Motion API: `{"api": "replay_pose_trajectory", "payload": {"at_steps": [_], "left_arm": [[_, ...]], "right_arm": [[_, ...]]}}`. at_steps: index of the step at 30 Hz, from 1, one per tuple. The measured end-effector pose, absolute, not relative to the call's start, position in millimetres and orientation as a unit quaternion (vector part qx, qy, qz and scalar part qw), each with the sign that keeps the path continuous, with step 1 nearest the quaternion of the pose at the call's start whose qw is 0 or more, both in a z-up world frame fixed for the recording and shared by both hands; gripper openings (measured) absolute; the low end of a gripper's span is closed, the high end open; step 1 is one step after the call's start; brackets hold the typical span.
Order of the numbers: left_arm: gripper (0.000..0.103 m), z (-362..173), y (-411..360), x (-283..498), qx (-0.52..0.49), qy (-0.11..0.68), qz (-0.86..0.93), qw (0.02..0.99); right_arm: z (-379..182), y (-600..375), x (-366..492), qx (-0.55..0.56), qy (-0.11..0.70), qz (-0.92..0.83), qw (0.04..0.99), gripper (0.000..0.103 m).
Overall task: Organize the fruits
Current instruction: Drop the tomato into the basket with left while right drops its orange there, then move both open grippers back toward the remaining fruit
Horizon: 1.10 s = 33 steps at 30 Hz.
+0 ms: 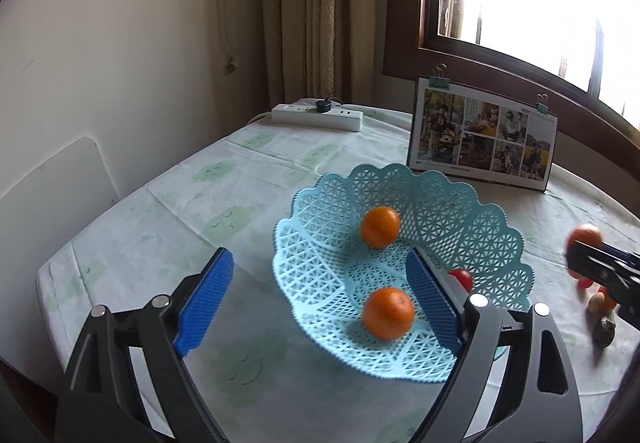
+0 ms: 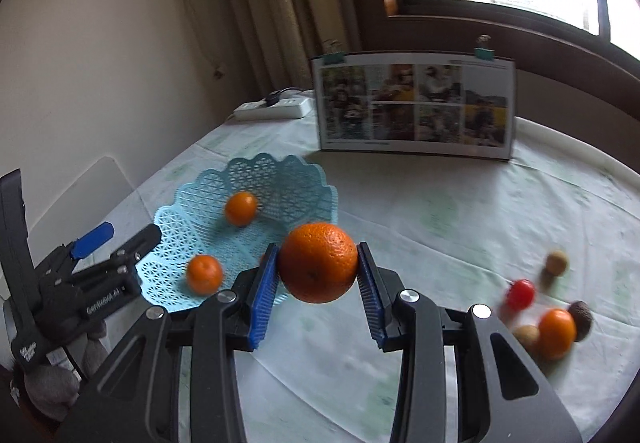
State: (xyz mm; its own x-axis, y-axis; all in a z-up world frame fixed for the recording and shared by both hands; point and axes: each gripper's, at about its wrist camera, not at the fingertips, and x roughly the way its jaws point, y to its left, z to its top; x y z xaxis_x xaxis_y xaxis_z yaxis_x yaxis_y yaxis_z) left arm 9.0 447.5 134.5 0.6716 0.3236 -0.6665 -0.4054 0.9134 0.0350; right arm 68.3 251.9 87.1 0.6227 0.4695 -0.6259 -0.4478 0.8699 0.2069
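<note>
The left gripper [image 1: 320, 301] hovers with jaws spread wide and empty over the near rim of the pale blue lattice plastic fruit basket [image 2: 192, 211], which sits on the cloth-covered counter [image 2: 440, 211] and holds two small orange mandarins [image 2: 240, 208] [image 2: 204, 274]. The right gripper [image 2: 317, 275] has its jaws clamped on a large round orange [image 2: 318, 262], raised just right of the basket. Farther right lie a small red fruit [image 2: 521, 293], perhaps a cherry tomato, another mandarin [image 2: 557, 327] and blurred brown pieces.
</note>
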Motion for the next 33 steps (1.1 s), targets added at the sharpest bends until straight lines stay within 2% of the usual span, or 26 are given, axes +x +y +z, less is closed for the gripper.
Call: {"api": "replay_pose_trajectory", "payload": {"at_steps": [10, 11, 12, 14, 28, 33], "left_arm": [[0.095, 131.4, 465.5, 0.0, -0.069, 0.356, 0.216, 0.906], [0.095, 131.3, 466.3, -0.2, -0.07, 0.357, 0.216, 0.906], [0.096, 131.3, 466.7, -0.4, -0.071, 0.357, 0.216, 0.906], [0.098, 131.5, 467.0, -0.3, -0.074, 0.357, 0.216, 0.906], [0.098, 136.2, 448.0, 5.0, -0.069, 0.355, 0.199, 0.911], [0.099, 139.0, 437.8, 6.7, -0.063, 0.354, 0.191, 0.913]], "right_arm": [[75.1, 305.2, 71.4, -0.002, 0.373, 0.292, 0.881, 0.04], [75.4, 305.7, 71.8, 0.0, 0.372, 0.293, 0.881, 0.042], [75.9, 305.4, 72.2, 0.002, 0.372, 0.294, 0.881, 0.047], [76.6, 302.1, 72.0, 0.004, 0.368, 0.29, 0.883, 0.049], [78.8, 262.1, 63.5, 0.024, 0.362, 0.259, 0.895, 0.05], [76.6, 242.2, 62.0, 0.032, 0.36, 0.239, 0.901, 0.054]]}}
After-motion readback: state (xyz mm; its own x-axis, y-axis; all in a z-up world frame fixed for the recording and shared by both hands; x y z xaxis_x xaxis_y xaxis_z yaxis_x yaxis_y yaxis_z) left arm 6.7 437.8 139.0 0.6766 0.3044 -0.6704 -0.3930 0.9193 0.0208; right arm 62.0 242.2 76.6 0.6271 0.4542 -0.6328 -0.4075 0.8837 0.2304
